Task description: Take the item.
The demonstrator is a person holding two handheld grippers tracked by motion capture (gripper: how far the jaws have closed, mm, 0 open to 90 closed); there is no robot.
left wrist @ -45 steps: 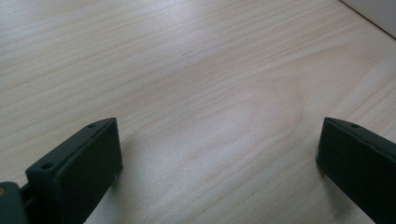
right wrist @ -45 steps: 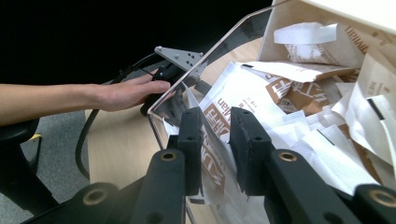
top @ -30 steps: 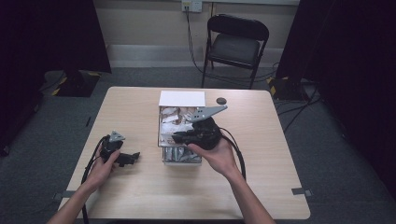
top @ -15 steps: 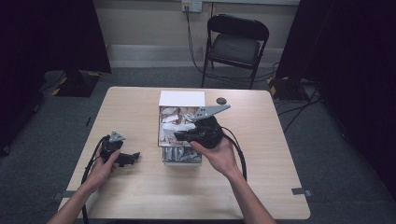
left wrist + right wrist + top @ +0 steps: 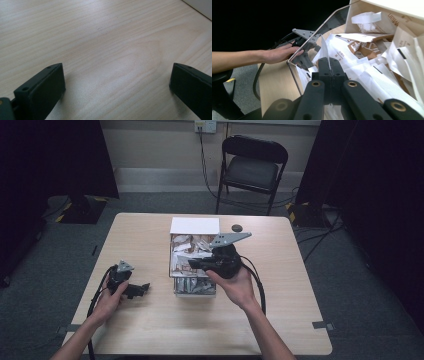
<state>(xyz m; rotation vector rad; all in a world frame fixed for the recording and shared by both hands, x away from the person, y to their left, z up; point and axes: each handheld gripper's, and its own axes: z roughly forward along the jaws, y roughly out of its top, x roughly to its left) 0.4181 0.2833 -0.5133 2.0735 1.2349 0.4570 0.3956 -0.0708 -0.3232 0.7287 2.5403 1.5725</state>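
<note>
A thin white paper sachet (image 5: 325, 51) stands on edge, pinched between the closed jaws of the right gripper (image 5: 329, 65), just above the heap of white and brown paper packets (image 5: 372, 57) it belongs to. That heap fills a clear-walled rectangular box (image 5: 194, 289) sitting at the middle of the pale wooden table (image 5: 150, 325); in the high view the right gripper (image 5: 195, 265) reaches into the box from its 3 o'clock side, held by the person's right hand (image 5: 239, 287), with its grey three-cornered plate tilted above. The jaws have just been closing, and the sachet is between them.

The box's transparent near wall (image 5: 297, 75) and its thin rim stand close at the gripper's 9 o'clock in the right gripper view. A white lid or card (image 5: 195, 225) lies flat against the box at 12 o'clock, and a small dark round disc (image 5: 237, 227) rests just beyond the box's far right corner.

The left gripper (image 5: 142, 288) lies low over the table at the box's 9 o'clock, well apart from it, held by the left hand (image 5: 107, 302); its jaws stand wide apart over bare wood, holding nothing.

Bare tabletop stretches toward 6 o'clock and 3 o'clock. Past the far edge at 12 o'clock stands a black folding chair (image 5: 252, 167) on grey carpet.
</note>
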